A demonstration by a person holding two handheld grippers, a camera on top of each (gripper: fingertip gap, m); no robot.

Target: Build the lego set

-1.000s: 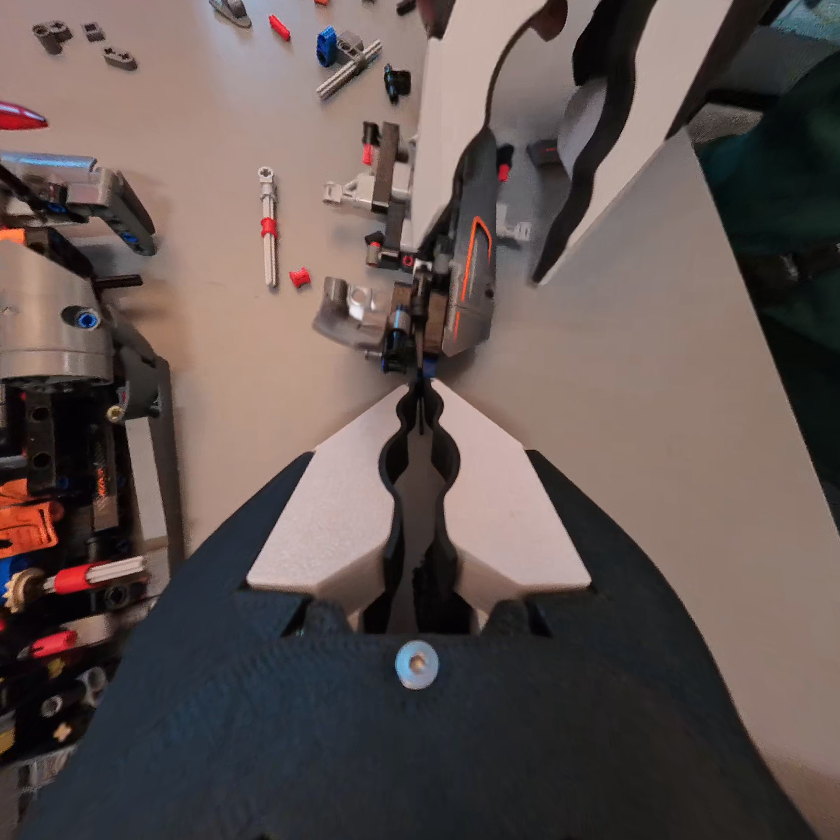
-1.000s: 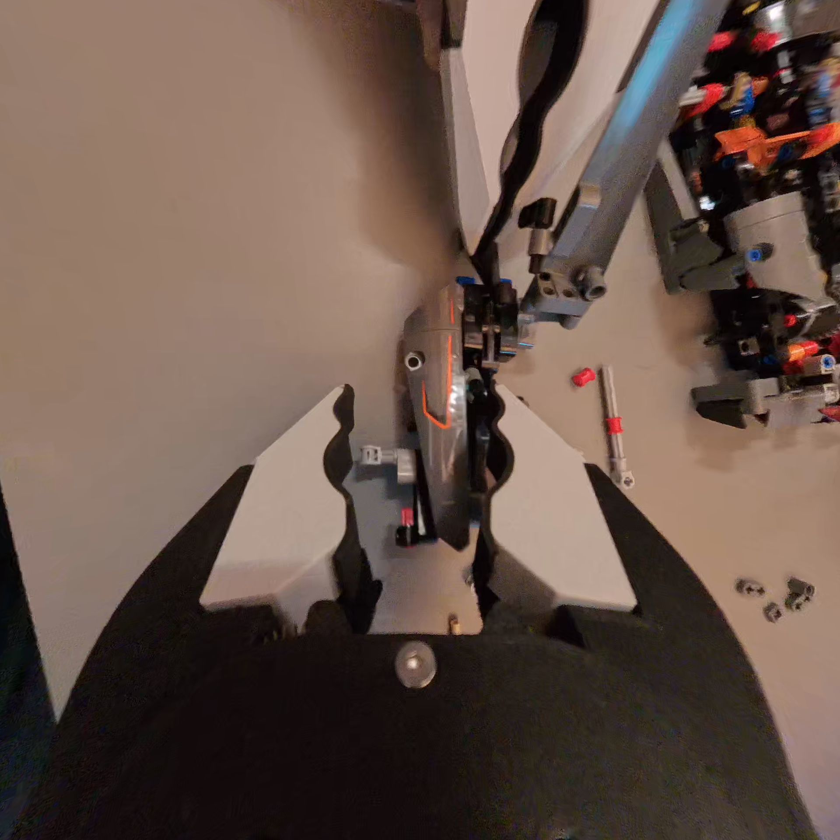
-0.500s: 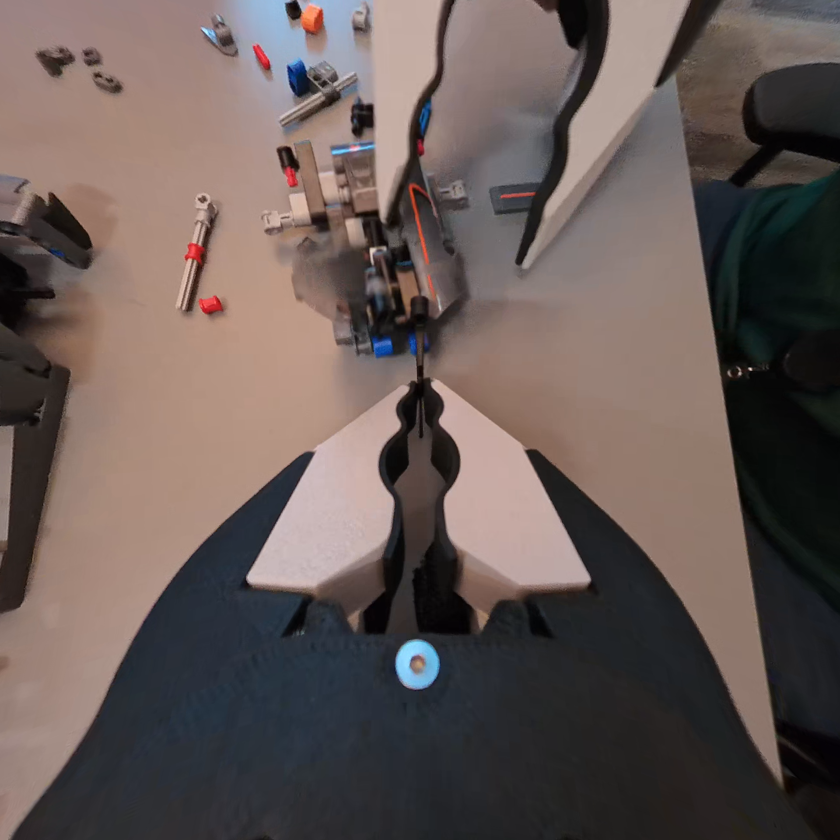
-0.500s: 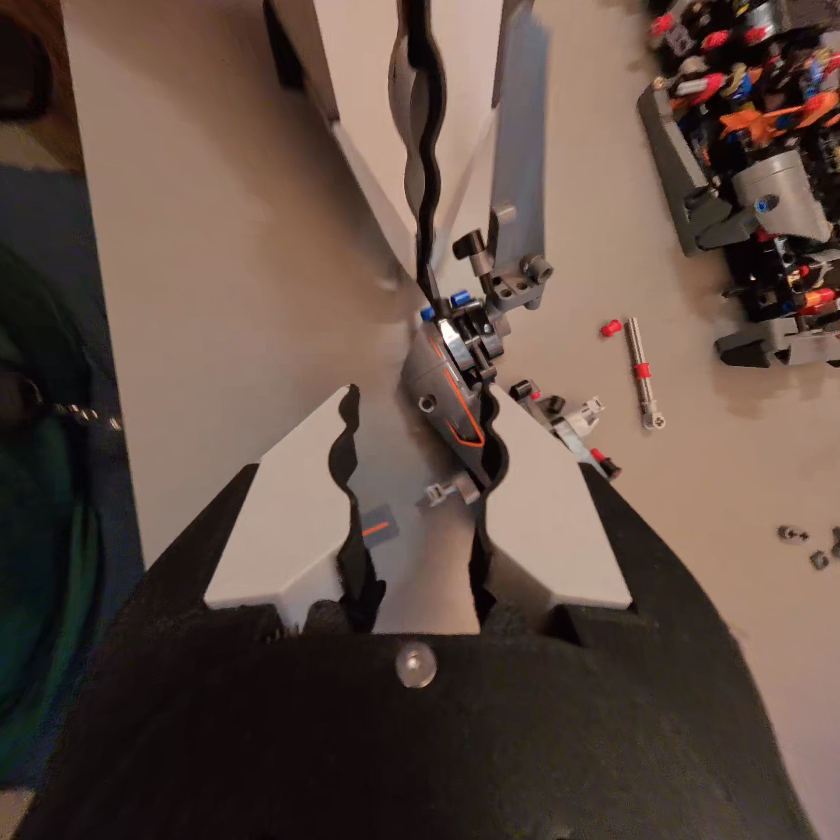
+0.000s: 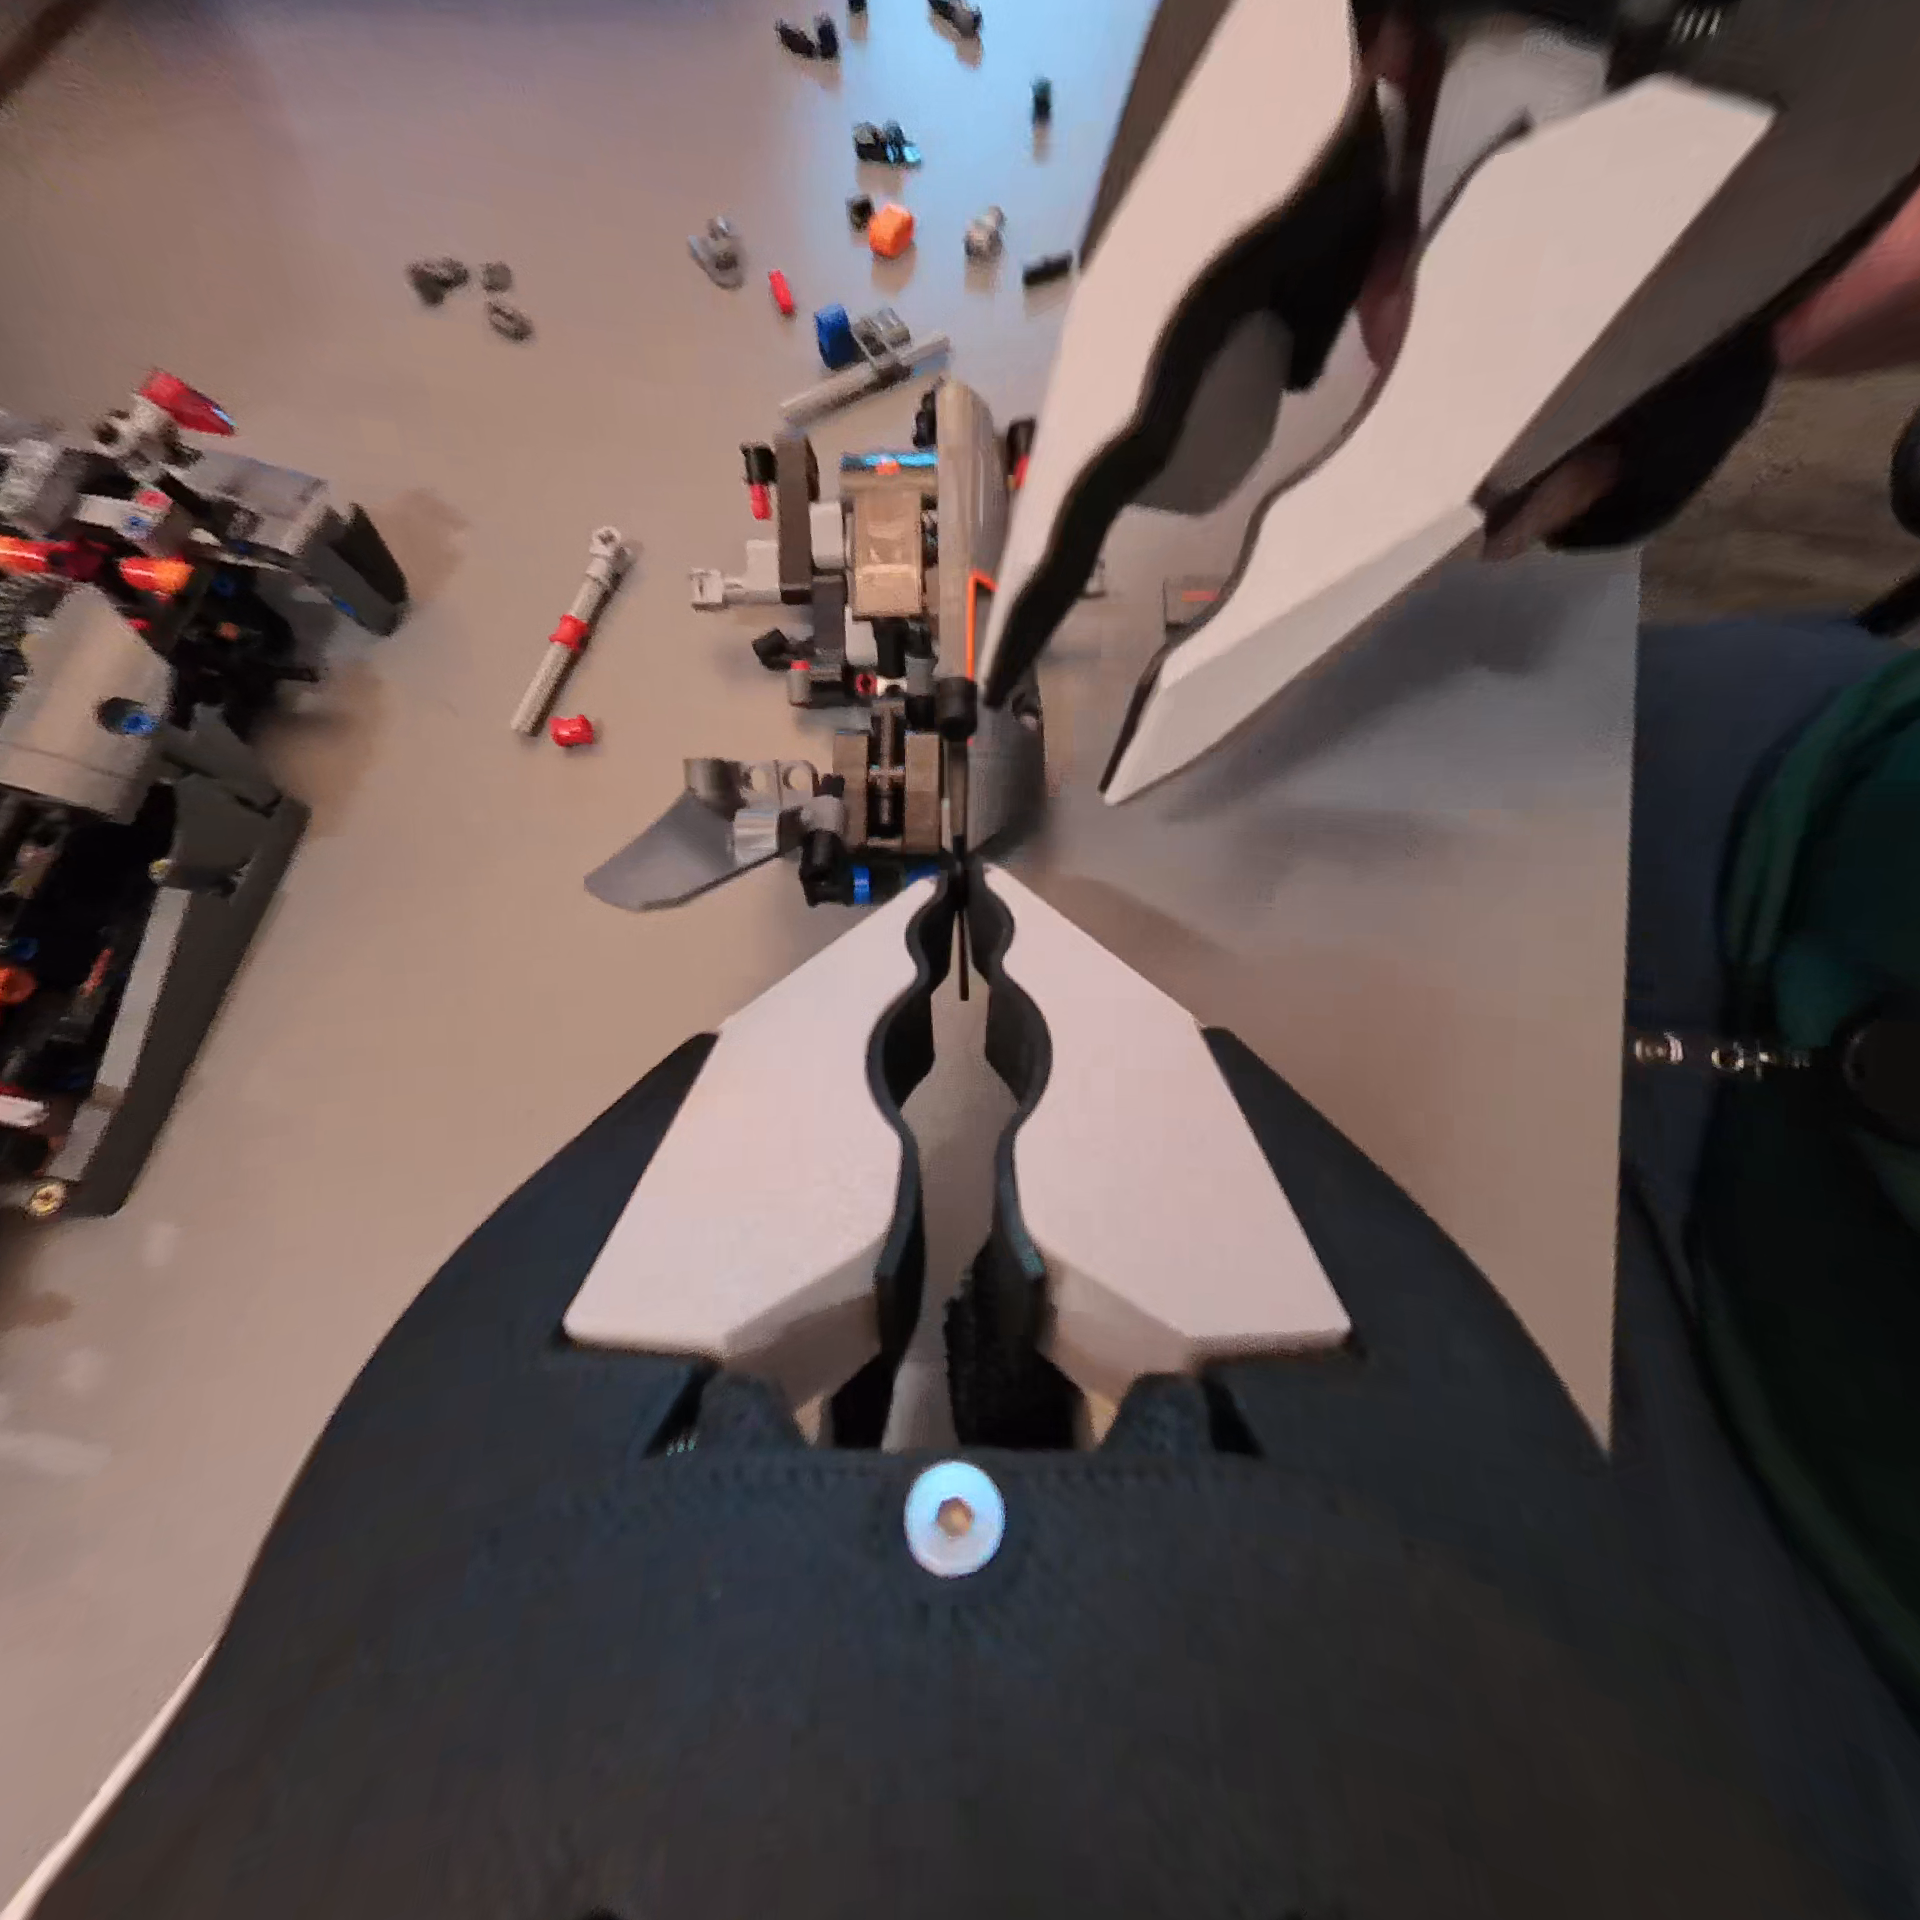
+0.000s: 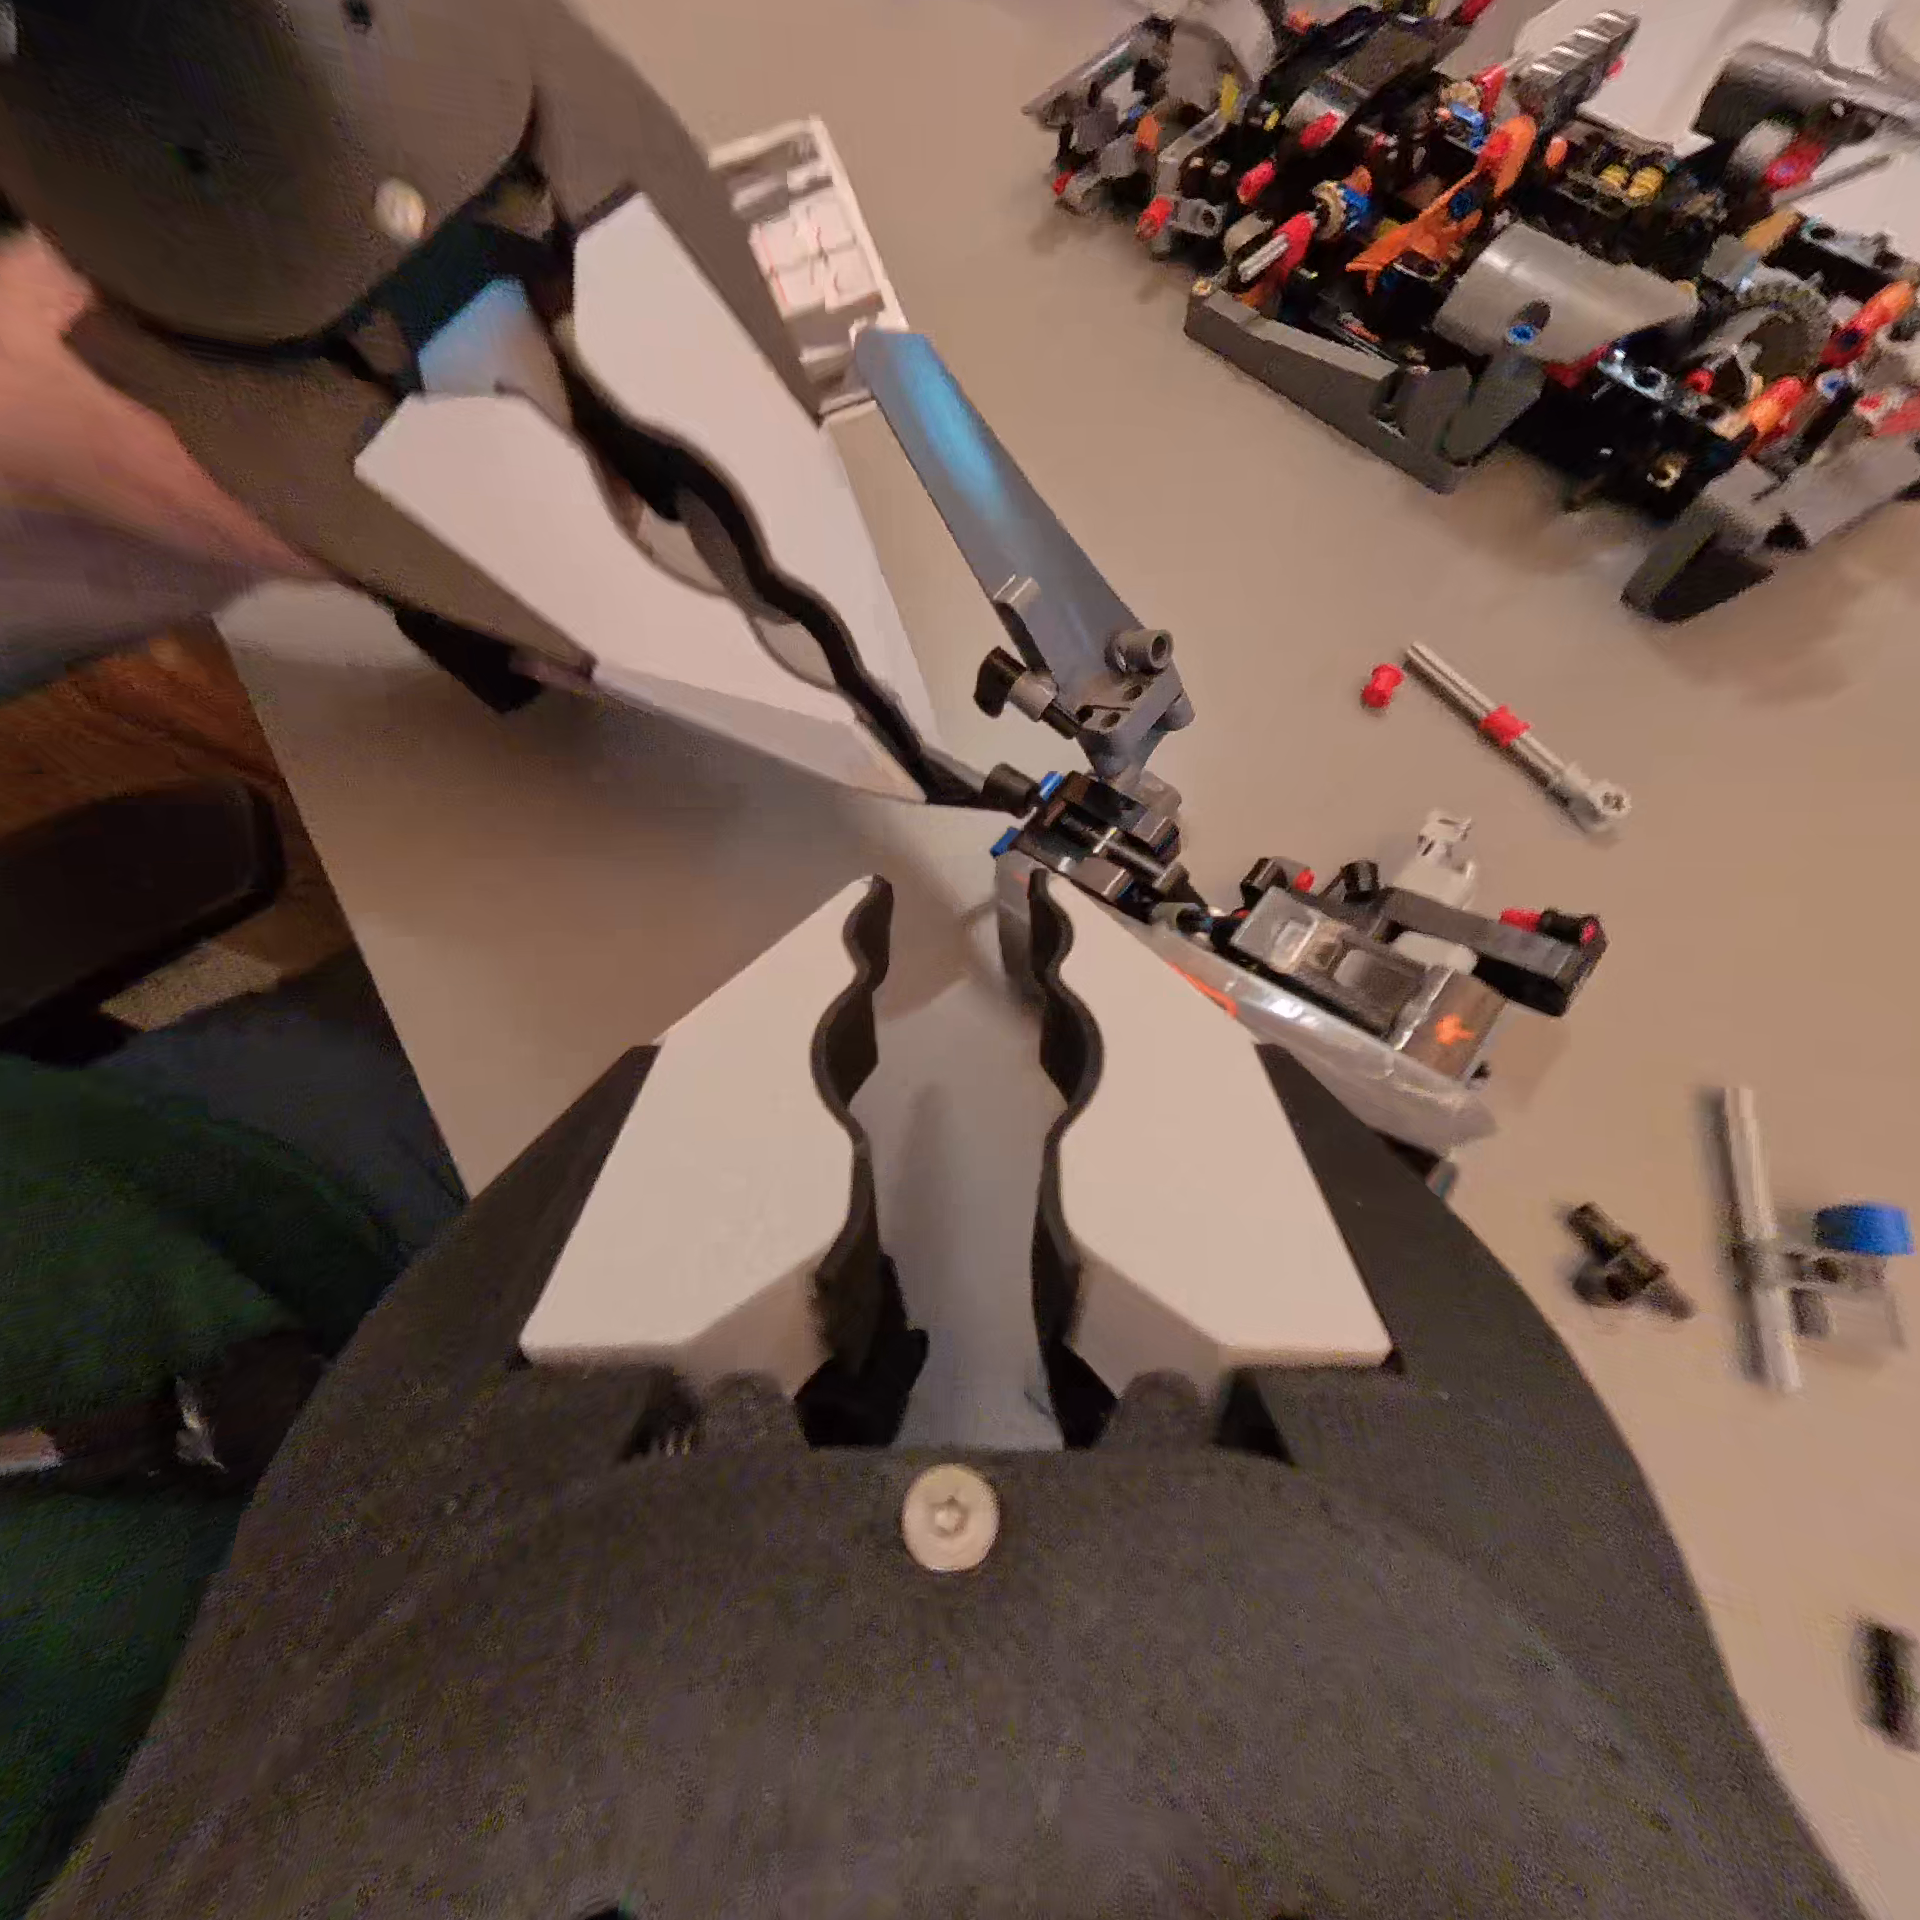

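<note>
A small dark grey Lego sub-assembly [image 5: 894, 665] with an orange stripe and a long grey panel [image 6: 1013, 520] sits low over the table. My left gripper [image 5: 961, 883] is shut on a thin black pin at its near end; in the right wrist view it [image 6: 935, 779] comes in from the upper left. My right gripper [image 6: 961, 904] is open with nothing between its jaws. The sub-assembly [image 6: 1330, 945] lies just outside its right finger, which touches the curved shell. In the left wrist view the right gripper [image 5: 1055, 743] comes in from the upper right.
A large part-built Lego model [image 6: 1558, 260] stands at the far side, also in the left wrist view [image 5: 114, 675]. Loose parts lie around: a grey axle with a red bush [image 5: 571, 634], a blue piece [image 6: 1860, 1231], an orange piece [image 5: 890, 229]. The table edge [image 5: 1621, 935] and a person in green [image 5: 1818, 935] are close. Only a small space, under 4 cm, lies between the two pairs of fingers. Between my right fingertips and the blue piece [image 6: 1860, 1231] there is roughly 15 cm. Seen from the left wrist view [image 5: 835, 329] as well.
The sub-assembly has turned, and its grey panel now sticks up. It was between my right gripper's fingers; now it lies outside the right finger. My left gripper stays shut on it.
</note>
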